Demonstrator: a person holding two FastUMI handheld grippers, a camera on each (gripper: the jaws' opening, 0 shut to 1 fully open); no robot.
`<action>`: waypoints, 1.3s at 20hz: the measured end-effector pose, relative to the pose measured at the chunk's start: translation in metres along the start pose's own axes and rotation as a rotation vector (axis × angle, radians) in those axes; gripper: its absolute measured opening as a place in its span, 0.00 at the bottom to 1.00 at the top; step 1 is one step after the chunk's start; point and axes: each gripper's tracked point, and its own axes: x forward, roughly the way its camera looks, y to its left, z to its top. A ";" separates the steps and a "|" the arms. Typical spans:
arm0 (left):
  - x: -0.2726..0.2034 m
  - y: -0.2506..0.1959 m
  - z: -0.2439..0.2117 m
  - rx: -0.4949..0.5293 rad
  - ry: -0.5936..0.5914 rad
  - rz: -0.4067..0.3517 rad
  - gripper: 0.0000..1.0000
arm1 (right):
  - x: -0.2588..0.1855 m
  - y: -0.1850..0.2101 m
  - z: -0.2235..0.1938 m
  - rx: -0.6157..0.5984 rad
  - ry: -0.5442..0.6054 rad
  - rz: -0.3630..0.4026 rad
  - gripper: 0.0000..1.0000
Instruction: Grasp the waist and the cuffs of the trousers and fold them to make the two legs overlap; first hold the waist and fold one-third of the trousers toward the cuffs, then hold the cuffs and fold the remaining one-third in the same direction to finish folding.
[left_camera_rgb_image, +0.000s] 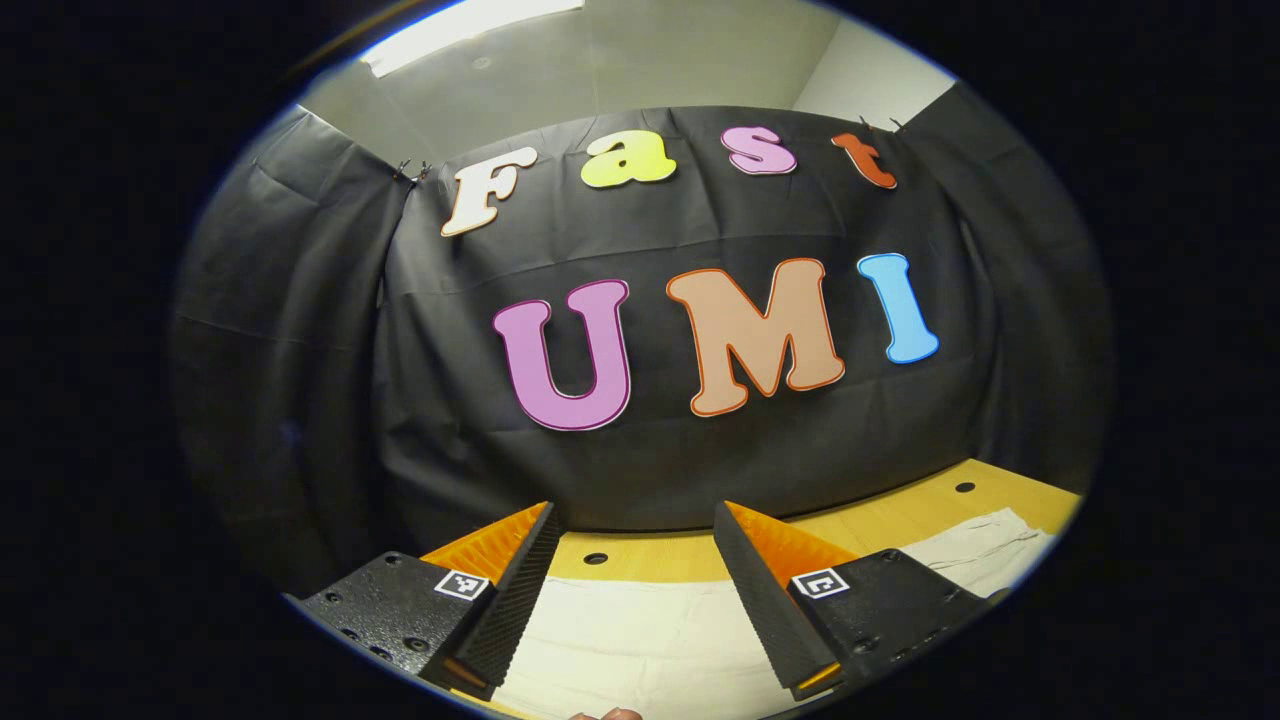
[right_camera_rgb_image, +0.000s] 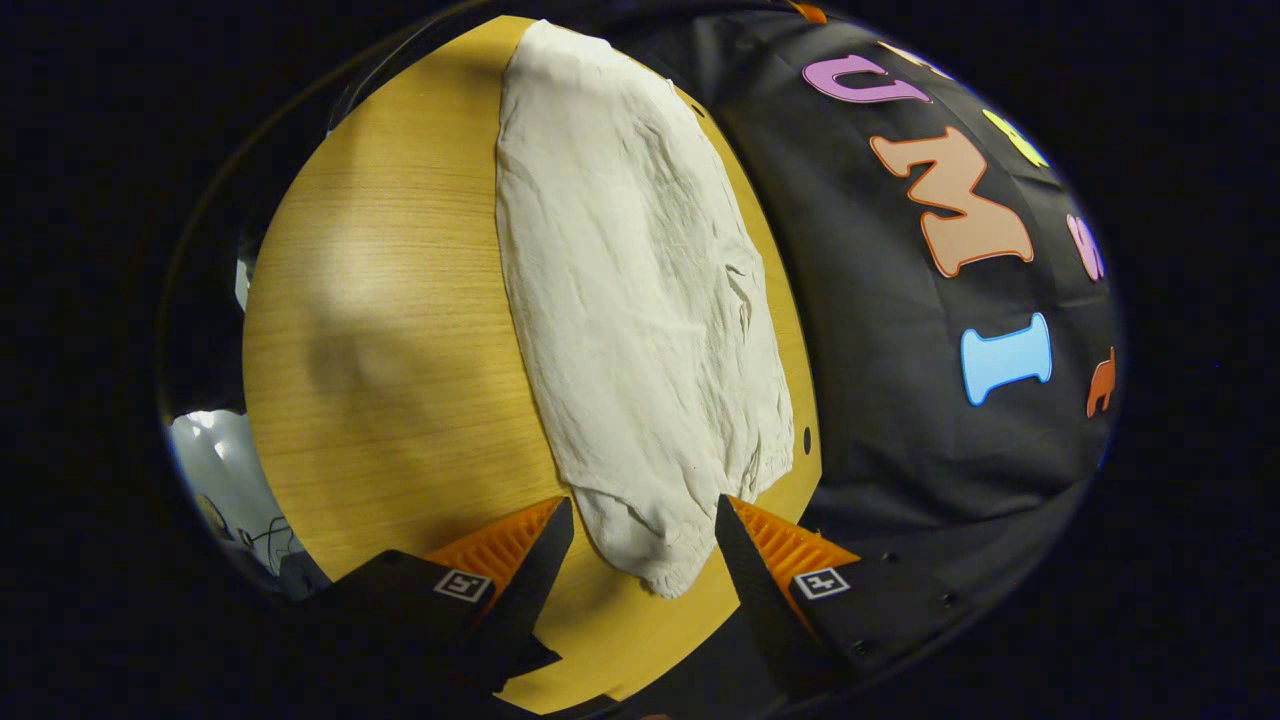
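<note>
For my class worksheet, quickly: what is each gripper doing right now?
Left gripper: open, above the trousers, holding nothing.
Right gripper: open, one end of the trousers between its fingers, not clamped.

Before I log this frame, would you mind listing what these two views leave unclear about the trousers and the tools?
- Trousers, right gripper view: the far end runs off the top edge, so waist or cuffs there is unclear.
- Trousers, left gripper view: the near part is cut off by the bottom edge and the left tool.
- Right tool: contact with the cloth is unclear.
</note>
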 end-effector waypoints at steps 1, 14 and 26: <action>0.000 -0.001 0.000 0.002 0.001 0.002 0.94 | 0.004 -0.002 0.001 -0.004 -0.005 -0.006 0.93; -0.004 -0.023 -0.006 0.025 0.022 0.013 0.93 | 0.039 0.007 0.011 -0.026 -0.016 0.031 0.25; -0.006 0.044 -0.059 0.205 0.077 0.006 0.96 | 0.042 0.005 0.007 0.003 0.039 -0.002 0.08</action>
